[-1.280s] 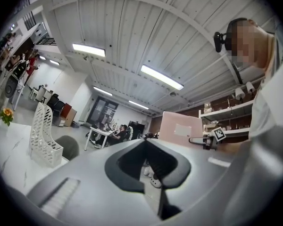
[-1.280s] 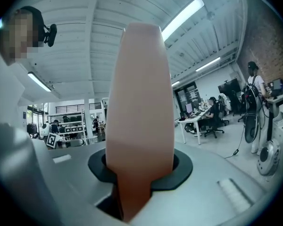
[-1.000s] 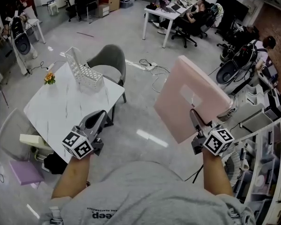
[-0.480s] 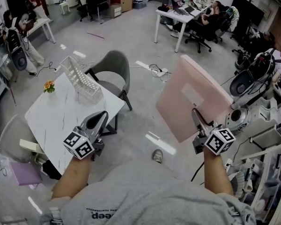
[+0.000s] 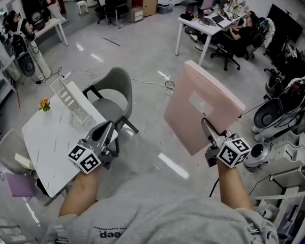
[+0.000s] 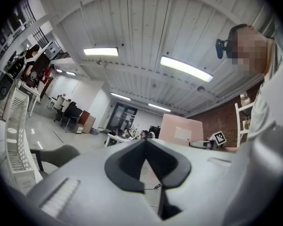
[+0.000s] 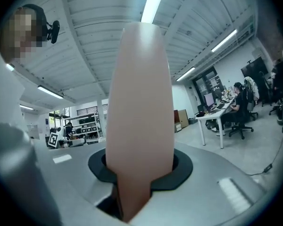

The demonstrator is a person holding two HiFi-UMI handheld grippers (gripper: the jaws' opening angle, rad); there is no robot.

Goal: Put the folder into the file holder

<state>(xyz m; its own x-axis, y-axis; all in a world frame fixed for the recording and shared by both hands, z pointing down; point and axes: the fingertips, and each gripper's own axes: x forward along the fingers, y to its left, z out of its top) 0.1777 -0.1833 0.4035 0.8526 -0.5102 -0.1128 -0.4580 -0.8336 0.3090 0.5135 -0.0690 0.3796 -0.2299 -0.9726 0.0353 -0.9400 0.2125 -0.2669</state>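
A pink folder with a white label stands tilted in the air over the floor, and my right gripper is shut on its lower edge. In the right gripper view the folder rises edge-on from between the jaws of the right gripper. My left gripper is shut with nothing in it, held above the near corner of the white table. The white mesh file holder stands on that table's far side, well left of the folder. The left gripper view shows the left gripper, the holder and the folder.
A grey chair stands against the table's right side, between holder and folder. A small flower pot sits on the table. A purple stool is at lower left. Desks with seated people and equipment stand behind and to the right.
The table and file holder have slid left and down in the head view as the view turned. Both grippers keep their pose, and the folder stays held.
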